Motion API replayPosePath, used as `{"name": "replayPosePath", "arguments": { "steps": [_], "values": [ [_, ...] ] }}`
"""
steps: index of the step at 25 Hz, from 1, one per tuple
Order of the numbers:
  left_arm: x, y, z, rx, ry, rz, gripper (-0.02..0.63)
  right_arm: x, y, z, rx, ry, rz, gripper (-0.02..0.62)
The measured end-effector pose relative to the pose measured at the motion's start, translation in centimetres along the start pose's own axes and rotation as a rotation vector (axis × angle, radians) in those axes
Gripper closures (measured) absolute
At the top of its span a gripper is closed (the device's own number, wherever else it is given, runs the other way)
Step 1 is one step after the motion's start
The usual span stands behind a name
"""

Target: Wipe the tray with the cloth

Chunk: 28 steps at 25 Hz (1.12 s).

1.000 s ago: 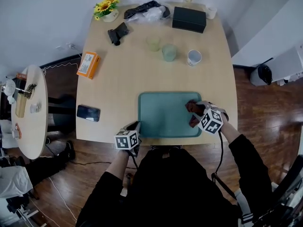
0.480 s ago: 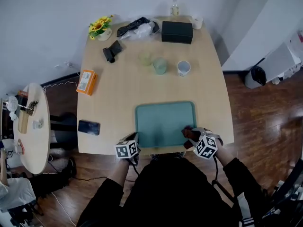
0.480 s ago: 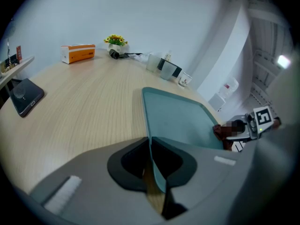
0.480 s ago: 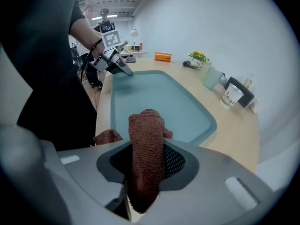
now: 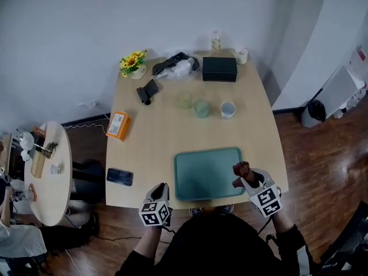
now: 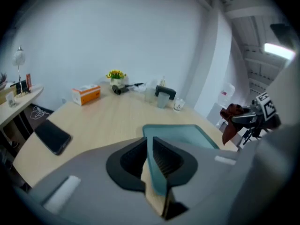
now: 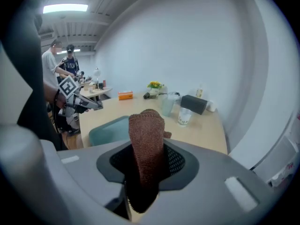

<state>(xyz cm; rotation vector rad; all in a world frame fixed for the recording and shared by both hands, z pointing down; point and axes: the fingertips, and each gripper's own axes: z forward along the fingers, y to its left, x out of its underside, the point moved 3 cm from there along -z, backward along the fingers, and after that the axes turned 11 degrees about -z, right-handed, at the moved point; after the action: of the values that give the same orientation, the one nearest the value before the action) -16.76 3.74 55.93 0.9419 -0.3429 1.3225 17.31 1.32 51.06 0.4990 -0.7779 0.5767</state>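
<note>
Wipe looks done or paused: right gripper pinches the cloth above the tray's near-right corner by the table's near edge; left gripper is off the tray, jaws just cracked open, nothing between them.

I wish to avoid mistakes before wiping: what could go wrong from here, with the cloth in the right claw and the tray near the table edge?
1. The right claw pinches the cloth in a bunch, one end drooping; it may slip out or wipe poorly.
2. The left claw, whose jaws have just been opening, holds nothing and is off the tray, which lies close to the table's near edge; a hard wipe might push it off.
</note>
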Motion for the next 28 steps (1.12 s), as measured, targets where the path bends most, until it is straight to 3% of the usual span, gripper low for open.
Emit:
{"name": "replayPosePath", "arguments": {
  "steps": [8, 11, 14, 28],
  "values": [
    [-8.7, -7.6, -6.6, 0.142, -0.263, 0.107, 0.592, -4.5, -4.1, -7.5, 0.243, -0.207, 0.183, 0.472],
    [-9.9, -9.1, -7.8, 0.167, -0.308, 0.125, 0.592, -5.0, -5.6, -10.1, 0.356, -0.281, 0.274, 0.472],
    [-10.3, -9.7, -7.9, 0.186, -0.318, 0.132, 0.594, -5.3, -6.7, -11.7, 0.427, -0.323, 0.295, 0.472],
    [-10.4, -9.4, -7.1, 0.170, -0.306, 0.125, 0.595, -3.8, -8.7, -10.5, 0.455, -0.281, 0.273, 0.472]
  ]
}}
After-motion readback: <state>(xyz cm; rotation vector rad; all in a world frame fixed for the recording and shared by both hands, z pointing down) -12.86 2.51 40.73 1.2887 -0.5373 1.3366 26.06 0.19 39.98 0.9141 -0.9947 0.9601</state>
